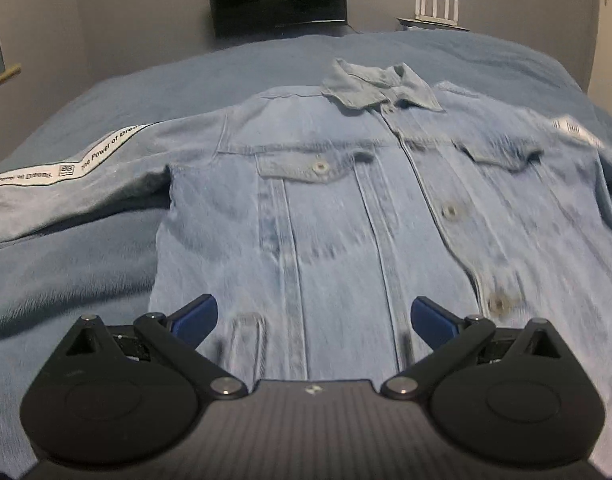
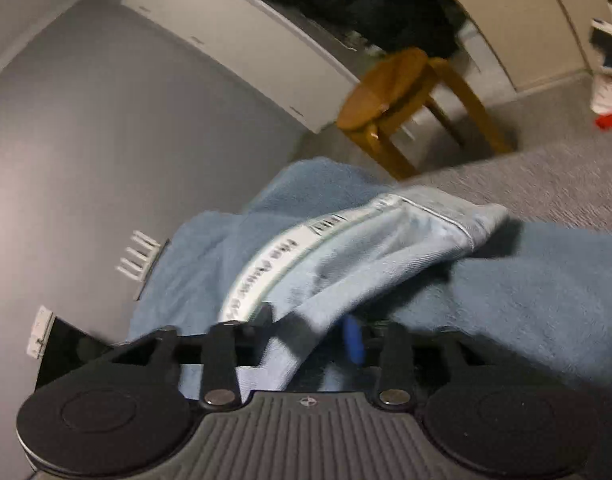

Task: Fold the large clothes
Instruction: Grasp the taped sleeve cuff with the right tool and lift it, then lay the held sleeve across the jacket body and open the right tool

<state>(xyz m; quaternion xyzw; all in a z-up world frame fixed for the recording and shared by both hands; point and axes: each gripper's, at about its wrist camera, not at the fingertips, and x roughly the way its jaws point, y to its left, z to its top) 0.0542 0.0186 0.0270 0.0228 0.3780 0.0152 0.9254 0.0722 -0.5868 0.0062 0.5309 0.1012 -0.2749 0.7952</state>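
Seeing bed (image 1: 106, 264) under everything, denim jacket (image 1: 346, 208) flat on it, spread ahead of my left gripper (image 1: 314, 318), jaws wide apart, nothing between them. Right gripper (image 2: 310, 340) jaws pinching the jacket's sleeve (image 2: 346, 256), cuff beyond them.

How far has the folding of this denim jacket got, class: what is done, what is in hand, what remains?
Done: the denim jacket lies spread face up and buttoned on the blue bedcover. In hand: the right gripper is shut on the sleeve with the printed white stripe, raising it off the cover. The left gripper hovers open above the hem. Left: no fold shows yet; the other sleeve still lies stretched out.
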